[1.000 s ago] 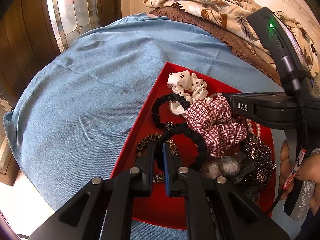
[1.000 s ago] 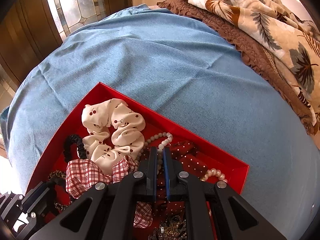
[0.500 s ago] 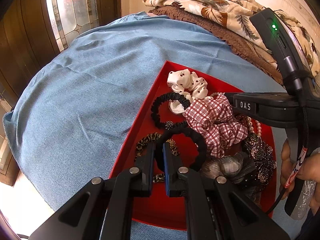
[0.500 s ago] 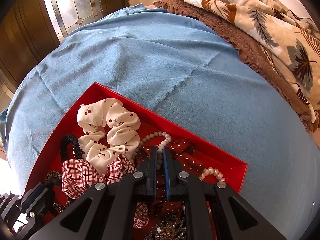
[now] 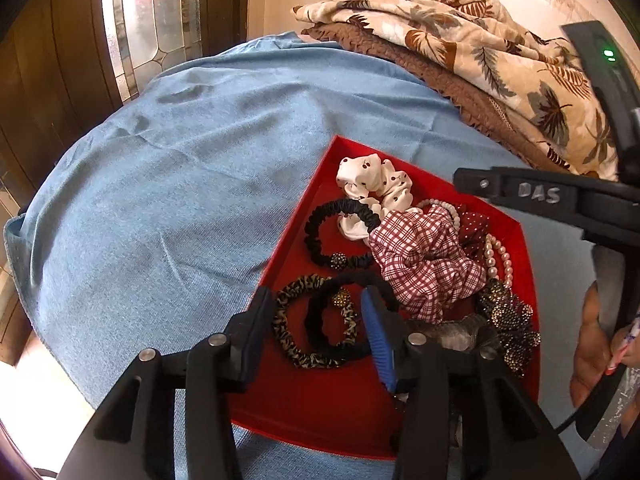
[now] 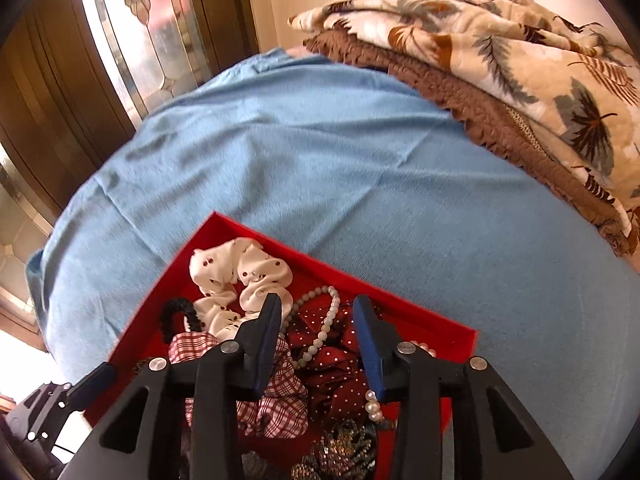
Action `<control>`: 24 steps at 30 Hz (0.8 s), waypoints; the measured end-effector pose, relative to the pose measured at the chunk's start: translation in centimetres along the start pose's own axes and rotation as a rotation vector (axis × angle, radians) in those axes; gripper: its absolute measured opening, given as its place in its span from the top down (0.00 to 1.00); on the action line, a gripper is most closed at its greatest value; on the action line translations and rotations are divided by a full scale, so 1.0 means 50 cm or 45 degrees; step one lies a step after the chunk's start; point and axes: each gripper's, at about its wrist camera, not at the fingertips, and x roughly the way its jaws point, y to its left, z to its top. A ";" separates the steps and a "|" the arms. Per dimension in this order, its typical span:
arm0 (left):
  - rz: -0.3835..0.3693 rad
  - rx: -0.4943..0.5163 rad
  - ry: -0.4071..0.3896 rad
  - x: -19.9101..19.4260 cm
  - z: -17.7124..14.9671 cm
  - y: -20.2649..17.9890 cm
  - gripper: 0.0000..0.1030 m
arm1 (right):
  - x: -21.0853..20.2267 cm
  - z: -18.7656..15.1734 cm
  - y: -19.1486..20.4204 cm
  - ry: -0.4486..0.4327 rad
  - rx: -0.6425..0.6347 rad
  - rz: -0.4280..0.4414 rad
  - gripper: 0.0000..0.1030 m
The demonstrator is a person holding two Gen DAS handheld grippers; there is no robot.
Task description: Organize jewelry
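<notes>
Jumbled in red tray (image 5: 298, 230) on blue cloth (image 5: 160, 208): scrunchies, hair ties, pearl necklace (image 6: 320, 334). Left gripper (image 5: 316, 316) spread over near-left black hair tie (image 5: 320, 334), right gripper (image 6: 316, 320) spread above pearls, likely poised for picking.

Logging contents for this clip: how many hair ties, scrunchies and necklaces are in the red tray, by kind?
Thin hair ties: 3 (black beaded, leopard, plain black)
Fabric scrunchies: 3 (white dotted, red plaid, dark red dotted)
Pearl necklace: 1
Dark sparkly pieces, front right: count unclear
Total clearly countable: 7
</notes>
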 end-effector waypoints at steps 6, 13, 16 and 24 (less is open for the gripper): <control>-0.020 0.019 -0.045 -0.017 -0.001 -0.008 0.56 | -0.044 -0.017 -0.020 -0.039 0.023 0.021 0.60; -0.033 0.057 -0.126 -0.042 -0.004 -0.027 0.53 | -0.087 -0.073 -0.047 -0.063 0.018 0.028 0.60; -0.021 0.068 -0.161 -0.052 -0.007 -0.033 0.49 | -0.107 -0.106 -0.058 -0.075 0.007 0.009 0.59; 0.108 0.085 -0.338 -0.094 -0.018 -0.054 0.37 | -0.169 -0.196 -0.094 -0.129 -0.015 -0.058 0.53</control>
